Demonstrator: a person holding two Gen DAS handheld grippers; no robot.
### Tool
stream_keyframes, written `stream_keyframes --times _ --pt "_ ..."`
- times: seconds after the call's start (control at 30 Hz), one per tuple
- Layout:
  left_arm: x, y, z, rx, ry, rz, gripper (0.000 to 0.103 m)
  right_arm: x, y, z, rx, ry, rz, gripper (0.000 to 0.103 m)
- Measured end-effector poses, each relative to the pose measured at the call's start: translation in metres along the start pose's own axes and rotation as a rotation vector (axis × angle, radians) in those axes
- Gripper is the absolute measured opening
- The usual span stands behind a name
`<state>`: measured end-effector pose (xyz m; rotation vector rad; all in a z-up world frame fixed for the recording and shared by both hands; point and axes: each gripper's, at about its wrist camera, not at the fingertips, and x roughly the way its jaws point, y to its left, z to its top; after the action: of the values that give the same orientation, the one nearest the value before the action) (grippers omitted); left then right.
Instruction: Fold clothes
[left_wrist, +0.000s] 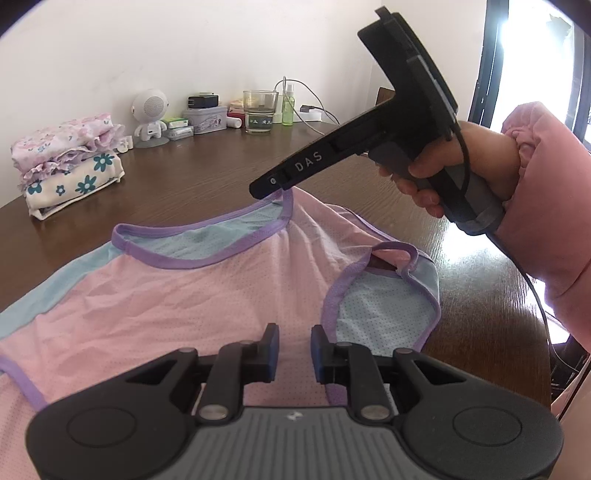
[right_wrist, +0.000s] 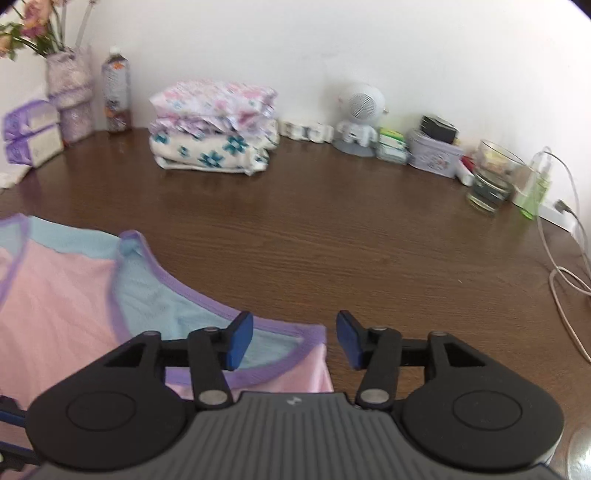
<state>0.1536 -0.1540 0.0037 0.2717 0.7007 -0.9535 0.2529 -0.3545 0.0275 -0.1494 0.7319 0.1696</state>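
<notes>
Dark wood worktop (right_wrist: 332, 240) runs back to a white wall, and your garment, a pink vest (left_wrist: 177, 295) with blue panels and purple trim, lies spread across the lower half of the left wrist frame and the lower left of the right wrist frame. Your left tongs (left_wrist: 293, 350) stand only a little apart over the pink cloth near an armhole; nothing looks pinched between the pads, though whether the tips touch the fabric you cannot tell. Your right tongs (right_wrist: 294, 341) stand about half open and empty, hovering over the vest's shoulder corner at the neckline, with bare wood under the right-hand pad. From here the likely trouble is uneven layers: one armhole is already flopped over and rumpled at centre right of the left wrist frame, so a fold made now could trap that crease. The thin mesh could also slide on the smooth wood and drag askew. By count: one vest to fold, one stack (right_wrist: 214, 133) of folded clothes with at least two pieces, one glass (right_wrist: 493, 177), one bottle (right_wrist: 116, 88), one white figure (right_wrist: 360, 114), two tongs.
</notes>
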Motion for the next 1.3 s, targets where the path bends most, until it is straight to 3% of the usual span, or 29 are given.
stream_keyframes --times 0.13,0.2,0.23,0.4,0.63,0.73,0.83,0.93,1.03,1.3 --pt "0.000 0.001 0.000 -0.001 0.000 -0.004 0.017 -0.003 0.019 0.010 -0.113 0.040 0.069 0.045" --pt "0.000 0.001 0.000 0.000 0.000 -0.007 0.017 0.004 0.027 0.011 -0.146 0.088 0.106 0.026" --pt "0.000 0.001 0.000 0.000 0.000 -0.009 0.017 0.007 0.028 0.011 -0.145 0.110 0.122 0.023" --pt "0.001 0.002 0.001 -0.001 0.001 -0.014 0.017 0.016 0.029 0.007 -0.154 0.174 0.148 0.022" --pt "0.000 0.002 0.001 -0.002 0.000 -0.014 0.017 0.031 0.021 0.011 -0.186 0.131 -0.025 0.015" --pt "0.000 0.002 0.000 -0.002 -0.001 -0.014 0.018 0.028 0.022 0.013 -0.185 0.119 -0.020 0.015" --pt "-0.001 0.002 0.000 -0.002 -0.001 -0.014 0.018 0.016 0.019 0.018 -0.133 0.117 0.075 0.017" --pt "-0.001 0.001 0.000 -0.002 -0.001 -0.014 0.018 0.010 0.023 0.016 -0.161 0.156 0.104 0.022" --pt "-0.001 0.000 0.000 -0.001 -0.002 -0.014 0.018 0.013 0.028 0.010 -0.200 0.200 0.091 0.022" --pt "-0.001 0.001 -0.001 -0.002 -0.003 -0.016 0.019 0.029 0.012 0.017 -0.174 0.178 -0.021 0.022"
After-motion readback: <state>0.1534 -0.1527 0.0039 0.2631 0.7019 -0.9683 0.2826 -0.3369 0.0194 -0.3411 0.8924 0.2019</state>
